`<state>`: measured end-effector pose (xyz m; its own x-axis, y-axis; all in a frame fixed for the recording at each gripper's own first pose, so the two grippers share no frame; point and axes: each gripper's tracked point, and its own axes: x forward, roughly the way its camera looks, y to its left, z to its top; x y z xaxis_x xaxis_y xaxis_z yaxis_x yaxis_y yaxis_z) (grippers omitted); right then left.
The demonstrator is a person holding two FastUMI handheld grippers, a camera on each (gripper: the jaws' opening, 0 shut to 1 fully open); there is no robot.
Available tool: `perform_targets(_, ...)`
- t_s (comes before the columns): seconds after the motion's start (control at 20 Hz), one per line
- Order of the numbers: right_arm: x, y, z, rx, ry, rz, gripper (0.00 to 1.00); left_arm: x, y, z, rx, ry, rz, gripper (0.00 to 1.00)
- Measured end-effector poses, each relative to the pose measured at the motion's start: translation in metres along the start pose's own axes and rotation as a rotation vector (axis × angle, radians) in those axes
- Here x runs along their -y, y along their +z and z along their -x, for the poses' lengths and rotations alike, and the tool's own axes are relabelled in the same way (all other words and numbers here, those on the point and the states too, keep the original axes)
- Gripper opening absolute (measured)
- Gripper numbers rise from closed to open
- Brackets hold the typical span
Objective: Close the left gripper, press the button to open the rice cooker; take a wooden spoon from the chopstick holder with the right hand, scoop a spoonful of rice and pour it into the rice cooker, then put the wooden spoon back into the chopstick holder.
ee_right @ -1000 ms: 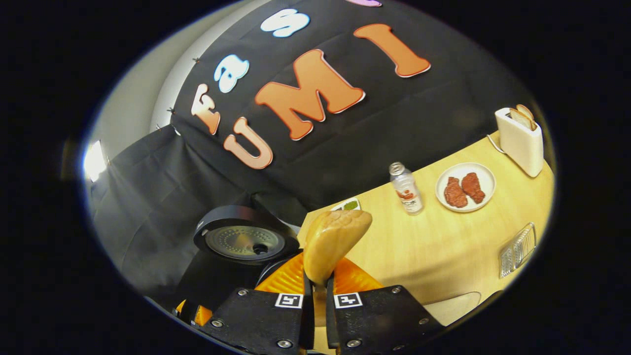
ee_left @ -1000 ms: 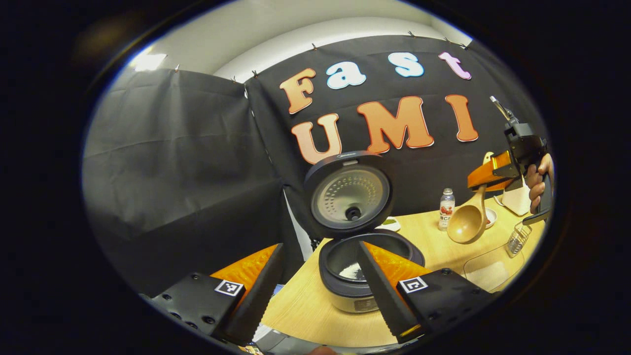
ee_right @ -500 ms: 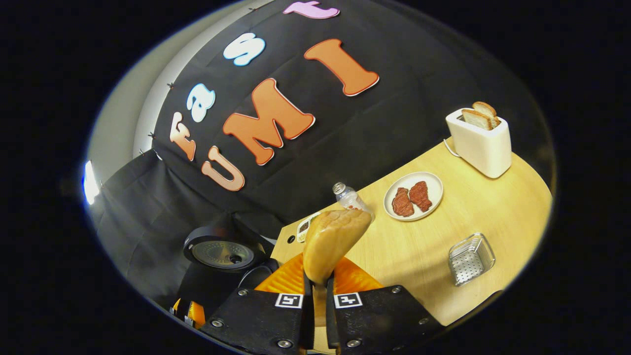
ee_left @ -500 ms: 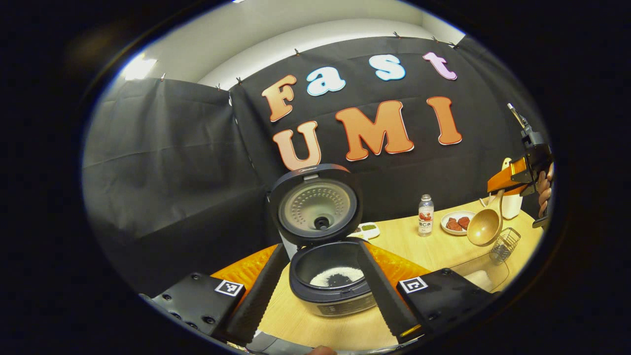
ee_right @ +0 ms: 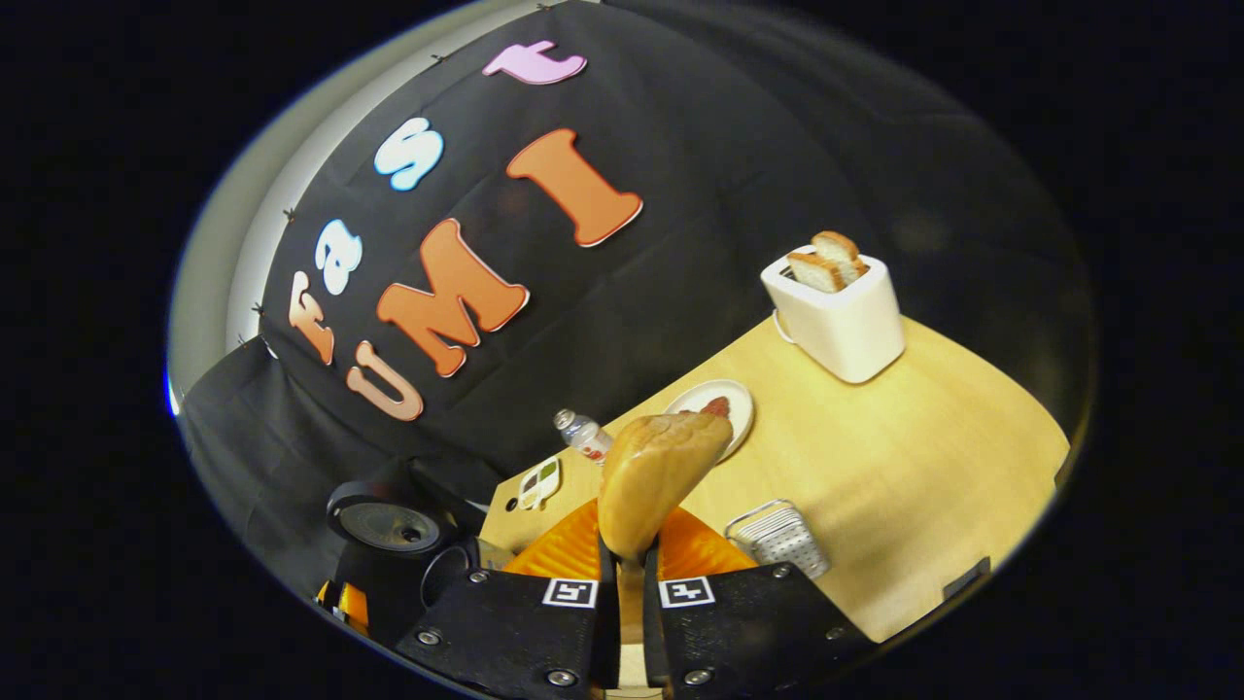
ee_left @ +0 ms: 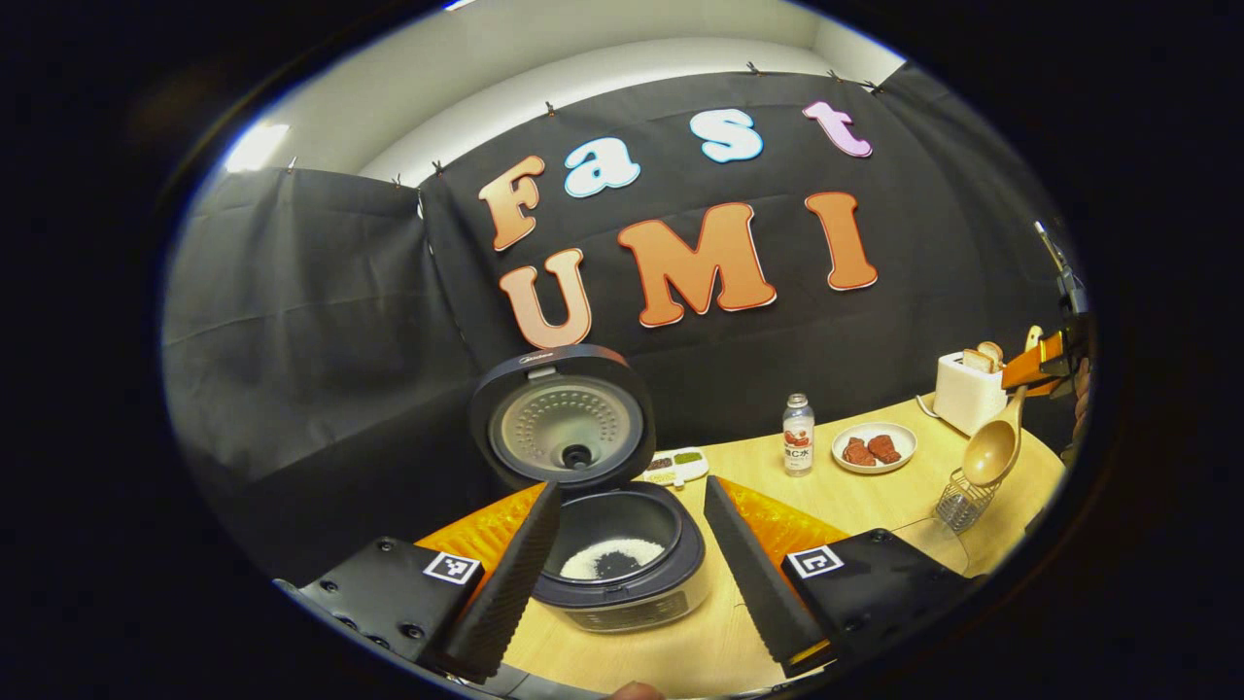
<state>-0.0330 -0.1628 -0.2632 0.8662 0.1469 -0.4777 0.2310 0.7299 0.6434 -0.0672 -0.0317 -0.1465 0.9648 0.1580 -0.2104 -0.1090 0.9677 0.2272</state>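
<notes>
The rice cooker [ee_left: 622, 574] stands open with its lid [ee_left: 564, 418] upright and white rice with a dark patch in the pot. My left gripper [ee_left: 630, 488] is open just in front of it, one finger on each side of the pot, holding nothing. At the far right, my right gripper [ee_left: 1045, 360] is shut on the wooden spoon [ee_left: 991, 452], whose bowl hangs just above the wire chopstick holder [ee_left: 960, 502]. In the right gripper view, the gripper [ee_right: 622, 559] clamps the handle, the spoon [ee_right: 656, 472] sticks up ahead, and the chopstick holder [ee_right: 777, 540] lies just to its right.
On the wooden table [ee_right: 923, 437] stand a white toaster [ee_right: 841, 311] with bread, a plate of meat [ee_left: 873, 447], a small bottle [ee_left: 797, 433] and a little divided dish [ee_left: 671, 467]. A clear glass bowl's rim [ee_left: 938, 544] shows near my left gripper's right finger.
My right gripper carried the spoon away from the cooker, rightward and down to just above the wire holder. The left gripper's view shifted, leaving the open cooker further left and smaller.
</notes>
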Motion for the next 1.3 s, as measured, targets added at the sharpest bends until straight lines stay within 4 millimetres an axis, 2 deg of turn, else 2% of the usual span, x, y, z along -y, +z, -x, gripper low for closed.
perform_targets(0.1, 0.029, 0.006, -0.002, 0.022, -0.043, -0.01, 0.09, 0.012, 0.003, -0.002, -0.004, -0.012, 0.003, 0.91)
perform_targets(0.2, 0.046, 0.011, -0.01, 0.026, -0.068, -0.012, 0.09, 0.02, 0.006, -0.003, -0.01, -0.012, 0.002, 0.91)
perform_targets(0.3, 0.052, 0.014, -0.022, 0.025, -0.065, -0.008, 0.09, 0.026, 0.009, -0.002, -0.015, -0.003, 0.012, 0.91)
perform_targets(0.45, 0.066, 0.006, -0.047, -0.005, -0.081, 0.035, 0.09, 0.025, 0.014, 0.003, -0.021, 0.027, 0.016, 0.91)
perform_targets(0.5, 0.072, 0.001, -0.055, -0.02, -0.089, 0.052, 0.09, 0.023, 0.015, 0.006, -0.021, 0.043, 0.01, 0.99)
perform_targets(0.55, 0.077, -0.004, -0.061, -0.035, -0.097, 0.071, 0.09, 0.019, 0.016, 0.008, -0.02, 0.059, 0.005, 0.99)
perform_targets(0.75, 0.083, -0.02, -0.08, -0.074, -0.116, 0.116, 0.09, 0.003, 0.01, 0.019, -0.039, 0.125, 0.011, 1.0)
perform_targets(0.8, 0.08, -0.038, -0.084, -0.083, -0.121, 0.138, 0.09, 0.0, 0.007, 0.022, -0.047, 0.136, 0.015, 0.99)
perform_targets(1.0, 0.087, -0.061, -0.094, -0.128, -0.168, 0.228, 0.09, -0.014, 0.002, 0.024, -0.059, 0.169, 0.021, 0.96)
perform_targets(1.15, 0.093, -0.072, -0.094, -0.16, -0.198, 0.252, 0.1, -0.018, 0.002, 0.021, -0.058, 0.168, 0.02, 0.93)
perform_targets(1.3, 0.099, -0.064, -0.082, -0.187, -0.207, 0.233, 0.13, -0.02, 0.001, 0.015, -0.054, 0.153, 0.023, 0.91)
